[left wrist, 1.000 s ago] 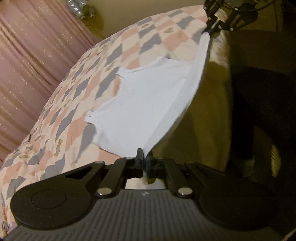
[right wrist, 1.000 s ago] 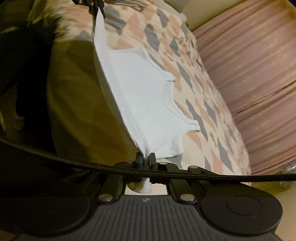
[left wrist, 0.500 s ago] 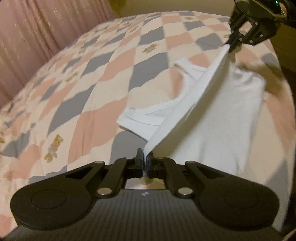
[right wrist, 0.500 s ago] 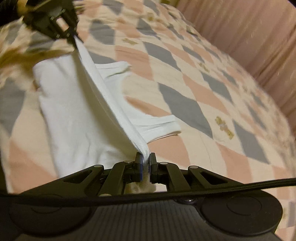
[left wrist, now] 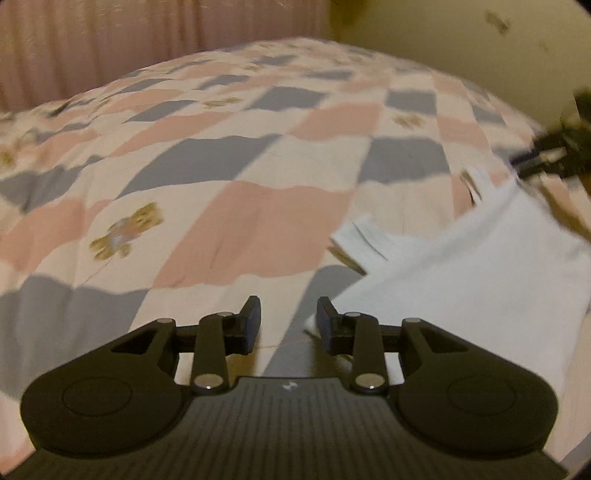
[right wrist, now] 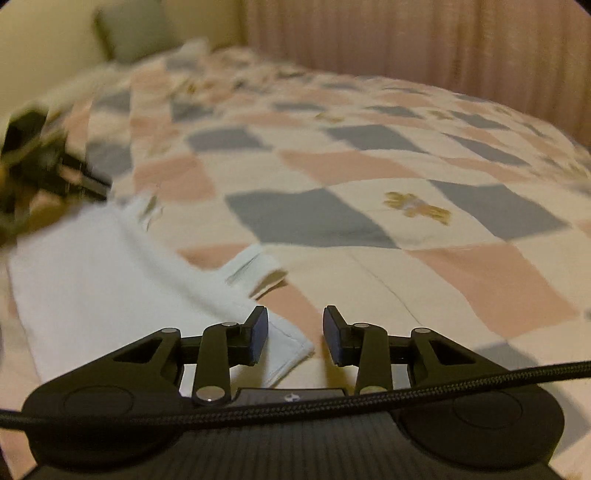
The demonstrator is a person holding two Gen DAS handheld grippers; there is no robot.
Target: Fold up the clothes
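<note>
A white tank top [left wrist: 476,273] lies folded over on the checked bedspread [left wrist: 229,177]. In the left wrist view it lies right of my left gripper [left wrist: 289,317], which is open and empty, its right finger beside the cloth's near corner. In the right wrist view the tank top [right wrist: 122,280] lies to the left, a hemmed corner resting between the jaws of my right gripper [right wrist: 295,328], which is open and holds nothing. Each gripper shows blurred at the other view's edge: the right one [left wrist: 554,155], the left one [right wrist: 44,162].
The bedspread [right wrist: 369,206] has pink, grey and cream squares with small bears. A pink curtain [left wrist: 147,40] hangs behind the bed. A cream wall [left wrist: 461,48] and a grey-green pillow [right wrist: 129,29] stand at the head end. A black cable [right wrist: 369,398] crosses the right gripper.
Both grippers have carried the hem over the tank top, lowered to the bed and opened, letting the cloth go. The tank top now lies folded on the bedspread.
</note>
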